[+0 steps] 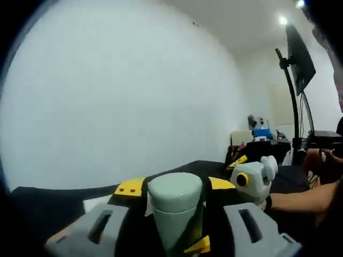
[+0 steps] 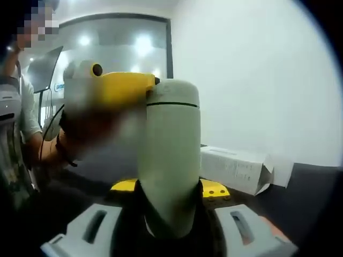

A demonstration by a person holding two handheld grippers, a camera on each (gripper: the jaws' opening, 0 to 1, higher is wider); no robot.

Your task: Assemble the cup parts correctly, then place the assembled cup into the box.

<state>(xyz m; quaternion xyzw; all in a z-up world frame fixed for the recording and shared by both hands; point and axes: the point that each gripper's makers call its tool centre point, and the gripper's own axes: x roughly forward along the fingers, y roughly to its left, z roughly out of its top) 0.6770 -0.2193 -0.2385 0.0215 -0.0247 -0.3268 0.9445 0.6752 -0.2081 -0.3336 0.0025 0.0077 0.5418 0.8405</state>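
The cup (image 2: 169, 155) looks assembled, lid on, upright and gripped between the right tool (image 2: 170, 227)'s jaws and the left tool (image 1: 176, 227)'s; boxing remains; the white box (image 2: 236, 168) lies just beyond.

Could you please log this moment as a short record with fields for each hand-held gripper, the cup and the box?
left hand-held gripper: jaws on either side of the pale green cup, seen from its top end
right hand-held gripper: jaws flank the same cup, upright
cup: dark seam line near its top; held off the table
box: white carton lying on the black table, open flap, cup not in it
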